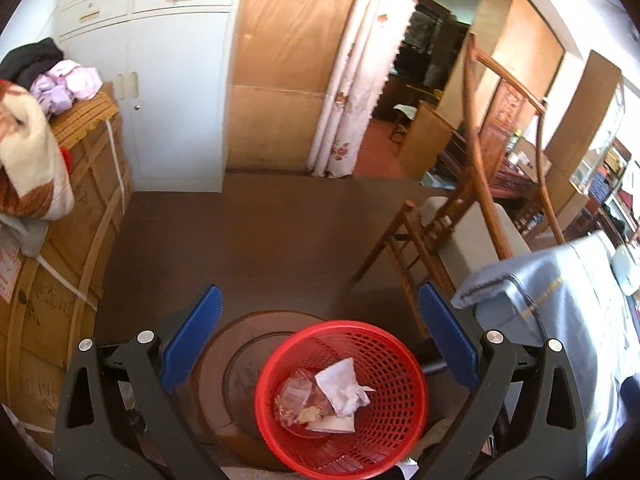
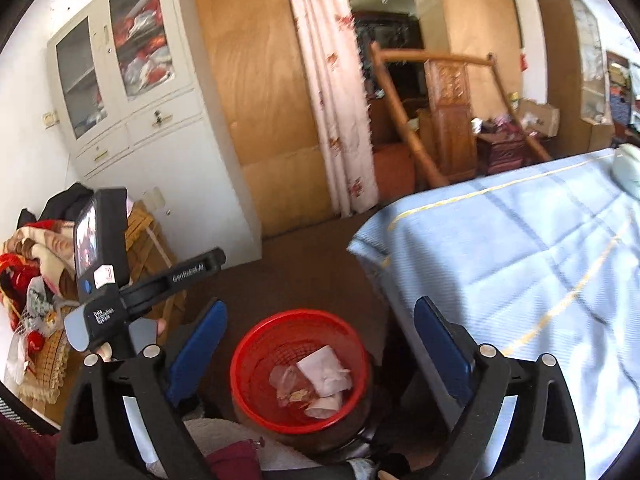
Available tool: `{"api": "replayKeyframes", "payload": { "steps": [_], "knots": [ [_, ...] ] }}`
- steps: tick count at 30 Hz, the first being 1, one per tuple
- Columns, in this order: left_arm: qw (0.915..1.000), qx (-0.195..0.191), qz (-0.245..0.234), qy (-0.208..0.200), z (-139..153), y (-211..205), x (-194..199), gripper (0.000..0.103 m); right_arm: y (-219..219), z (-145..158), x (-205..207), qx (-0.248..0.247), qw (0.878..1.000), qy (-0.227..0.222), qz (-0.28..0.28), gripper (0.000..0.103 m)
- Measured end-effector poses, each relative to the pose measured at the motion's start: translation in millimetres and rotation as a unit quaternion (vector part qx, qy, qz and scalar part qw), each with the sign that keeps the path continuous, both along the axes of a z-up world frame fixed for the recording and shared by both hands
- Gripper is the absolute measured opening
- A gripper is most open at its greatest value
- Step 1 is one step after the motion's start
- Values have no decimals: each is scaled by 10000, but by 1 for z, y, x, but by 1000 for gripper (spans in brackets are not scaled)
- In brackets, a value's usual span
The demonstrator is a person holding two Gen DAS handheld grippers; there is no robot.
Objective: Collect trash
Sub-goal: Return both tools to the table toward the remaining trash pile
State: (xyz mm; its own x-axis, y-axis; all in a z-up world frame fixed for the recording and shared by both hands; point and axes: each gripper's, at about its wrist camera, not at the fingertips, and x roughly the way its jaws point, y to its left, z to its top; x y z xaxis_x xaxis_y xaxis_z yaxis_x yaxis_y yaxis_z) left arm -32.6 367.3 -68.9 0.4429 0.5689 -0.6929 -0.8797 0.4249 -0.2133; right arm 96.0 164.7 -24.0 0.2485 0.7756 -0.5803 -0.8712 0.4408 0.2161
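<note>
Here's the red mesh basket, sitting low and central on a round brown stool top, and inside it lies the trash: a crumpled white paper on the right side, a clear plastic wrapper to its left, and a flat scrap beneath them near the bottom. From the right wrist view the same basket shows its rim fully round, the white paper resting toward the right wall. The left gripper hangs above the basket with its 2 blue pads spread wide, nothing between them (the basket sits below the gap, not touched). The right gripper does the same, its blue pads far apart and empty, framing the basket from above. In the right view the left gripper's body appears off to the left, its small screen lit, well apart from the basket. Moving outward: a bed with a light blue blanket fills the right, just beside the stool. A wooden chair stands on the dark floor beyond the basket. To the left, a stack of cardboard boxes carries folded blankets and clothes. Behind stands a white cabinet with glass doors, and a floral curtain hangs at the doorway.
</note>
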Motion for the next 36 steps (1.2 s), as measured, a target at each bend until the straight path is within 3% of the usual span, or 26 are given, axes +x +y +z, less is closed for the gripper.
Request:
{"api": "replayKeyframes", "payload": {
  "steps": [11,19,28,36],
  "knots": [
    [9949,124,-999,-88,14,-48,24,96,-114,37,3,489,9897,-542,-1229,97],
    [9830,364,-1792,147,18,-99,49,96,-234,37,19,213,9598,-866,-2663,97],
    [9561,883,-2718,641,13,-162,80,96,-357,16,84,-826,9113,-412,-4013,97],
    [9197,1197,-3665,746,22,-219,131,96,-431,-2,159,-968,8821,284,-4602,98]
  ]
}}
